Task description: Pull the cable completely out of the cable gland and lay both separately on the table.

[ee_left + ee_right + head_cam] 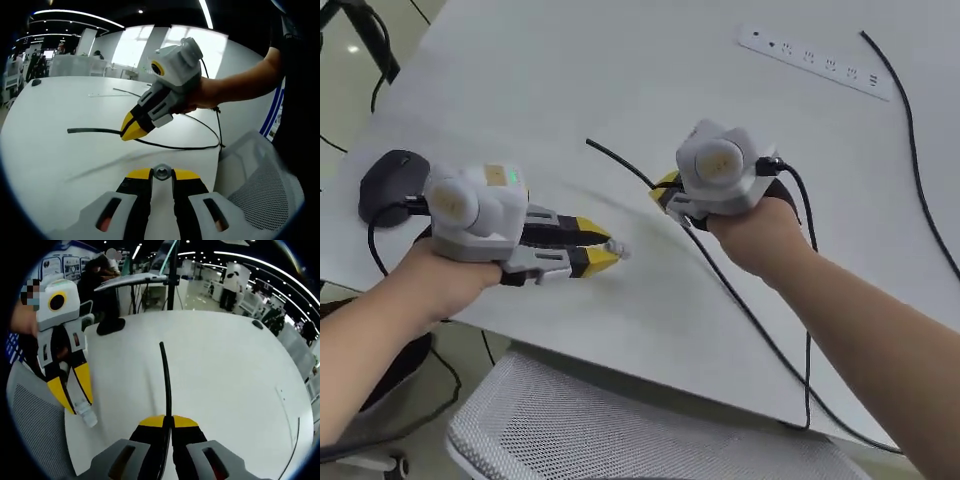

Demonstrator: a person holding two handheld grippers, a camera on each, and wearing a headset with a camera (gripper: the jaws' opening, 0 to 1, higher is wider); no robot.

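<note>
- Left gripper (163, 174): jaws pinched on a small pale cable gland (161, 172), which sits between the yellow tips. No cable through it.
- Head view: the left gripper (605, 245) points right and the gland (618, 250) sticks out past its tips, low over the table (620, 80). Can't tell if it touches the top.
- Right gripper (167, 421): jaws clamped on the black cable (165, 375). A short free length runs straight ahead from the tips and its cut end lies on the white top.
- Cable and gland are apart. In the right gripper view, the left gripper (75, 400) and the gland (88, 416) sit off to the left, clear of the cable.
- Left gripper view: the right gripper (129, 134) comes in from the right with its nose down on the cable (95, 131). The cable's other side trails right toward the table edge.
- Head view: behind the right gripper (665, 192) the cable (620, 162) runs diagonally across the top and drops over the front edge.
- Edges: both grippers work close to the front edge, and the gland is just inside it. A mesh chair (620, 430) sits directly below that edge.
- Open room: bare top ahead of both grippers, out to the power strip (815, 62) on the far side.
- A dark mouse (388, 185) sits just left of the left hand, near the left edge.
- A second black lead (918, 170) runs down the right side, well apart from the work.
</note>
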